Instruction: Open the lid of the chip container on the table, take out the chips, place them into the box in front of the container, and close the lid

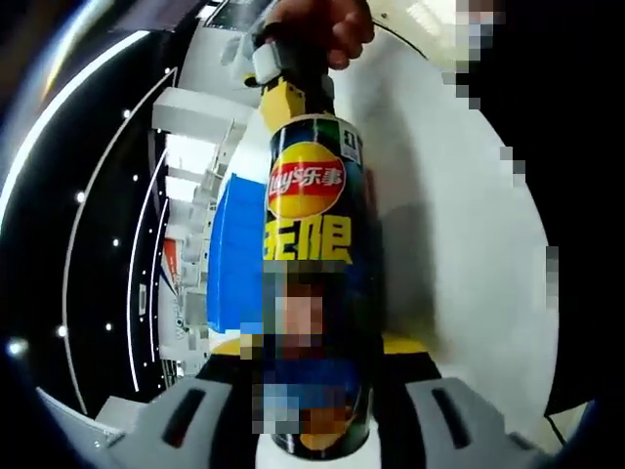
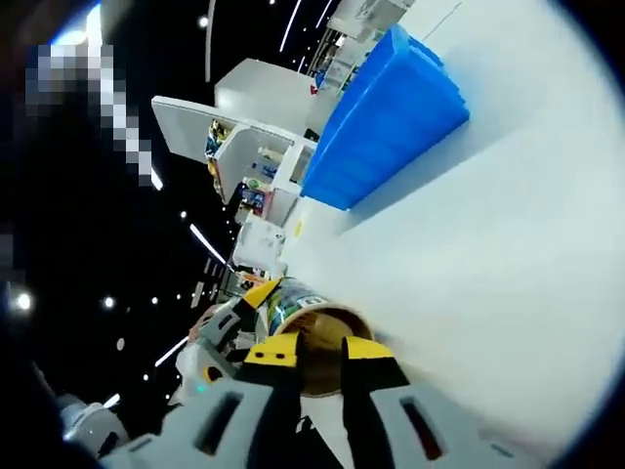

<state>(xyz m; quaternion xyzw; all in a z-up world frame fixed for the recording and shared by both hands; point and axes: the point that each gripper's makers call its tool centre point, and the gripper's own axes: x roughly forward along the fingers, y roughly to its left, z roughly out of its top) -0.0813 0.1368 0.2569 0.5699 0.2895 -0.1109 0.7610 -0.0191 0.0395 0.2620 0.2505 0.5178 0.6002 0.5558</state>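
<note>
Left gripper (image 1: 312,415): I'm clamped around the chip container (image 1: 314,283), jaws hugging its body so it can't roll while I work the mouth.
Container: lying tipped over the white table (image 1: 459,264), its far end up at 12 o'clock, where the right gripper (image 1: 288,83) meets it.
Right gripper (image 2: 317,376): yellow tips nearly together at the open mouth (image 2: 327,342). Whether I've caught a chip, I can't tell.
Blue box (image 2: 386,122): sitting at 1 o'clock, well apart, waiting for chips.
Lid: looks already off.
</note>
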